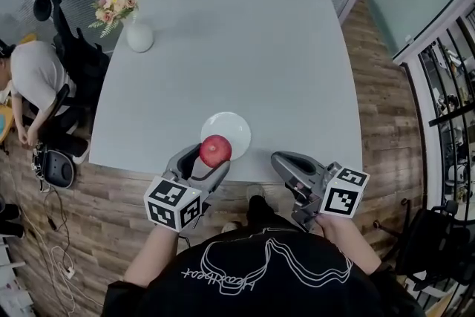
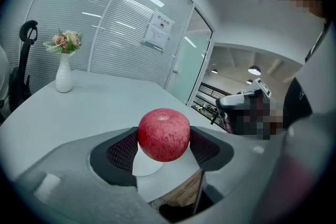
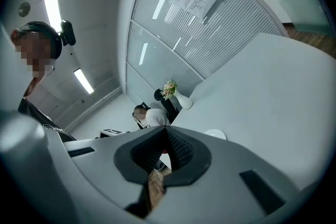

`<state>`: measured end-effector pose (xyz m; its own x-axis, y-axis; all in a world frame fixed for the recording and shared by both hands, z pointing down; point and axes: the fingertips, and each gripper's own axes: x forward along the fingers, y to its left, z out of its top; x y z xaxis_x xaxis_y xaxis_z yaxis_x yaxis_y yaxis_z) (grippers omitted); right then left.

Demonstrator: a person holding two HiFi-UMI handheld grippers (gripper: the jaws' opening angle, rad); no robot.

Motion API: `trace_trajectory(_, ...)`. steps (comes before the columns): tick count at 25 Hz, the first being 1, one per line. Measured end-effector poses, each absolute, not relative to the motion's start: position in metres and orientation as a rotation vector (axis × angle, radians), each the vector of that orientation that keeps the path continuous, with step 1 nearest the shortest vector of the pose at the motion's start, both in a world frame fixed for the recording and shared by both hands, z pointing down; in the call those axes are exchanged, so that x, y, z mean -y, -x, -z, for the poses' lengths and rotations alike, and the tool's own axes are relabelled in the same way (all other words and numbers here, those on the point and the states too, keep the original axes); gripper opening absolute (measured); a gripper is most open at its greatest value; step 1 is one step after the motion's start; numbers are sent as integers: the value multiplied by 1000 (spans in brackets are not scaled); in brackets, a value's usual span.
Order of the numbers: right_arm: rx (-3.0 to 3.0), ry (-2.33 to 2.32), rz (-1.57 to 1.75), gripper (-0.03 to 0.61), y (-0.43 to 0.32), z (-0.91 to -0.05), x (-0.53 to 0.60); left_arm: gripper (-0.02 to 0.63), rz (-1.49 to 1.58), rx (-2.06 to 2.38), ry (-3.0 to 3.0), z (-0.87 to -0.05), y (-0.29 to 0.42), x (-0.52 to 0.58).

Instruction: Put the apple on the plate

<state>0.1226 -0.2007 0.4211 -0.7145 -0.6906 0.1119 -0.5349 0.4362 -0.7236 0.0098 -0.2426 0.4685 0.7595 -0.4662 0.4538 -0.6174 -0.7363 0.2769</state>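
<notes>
The left gripper [image 1: 211, 159] has its dark ribbed pads pinching the round red apple [image 2: 164, 132] across its widest part, one pad on each flank. The right gripper [image 3: 166, 145] is idle, its jaws pressed together on nothing, held low near the table's front edge, well apart from the fruit.

The apple hangs over the near rim of the small round white plate [image 1: 234, 128]. The left gripper view shows white plate directly under it, though whether it touches the plate I cannot tell.

I judge it firm and fairly weighty for its size, with smooth, waxy skin that could slip or roll, so the hold at the widest part looks right — tight enough to keep it, not so tight as to bruise. On release it may rock, since the plate is shallow.

It is deep red, mottled with fine pale speckles, its stem dimple facing up — no stem shows.

The plate sits near the front of the pale grey table [image 1: 245, 48].
</notes>
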Motion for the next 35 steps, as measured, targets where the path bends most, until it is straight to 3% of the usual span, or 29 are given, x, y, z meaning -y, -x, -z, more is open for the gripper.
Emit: trace_trajectory(35, -2449, 1044, 1330, 8, -171, -457, 261, 302, -749, 989, -2531, -581, -35, 305)
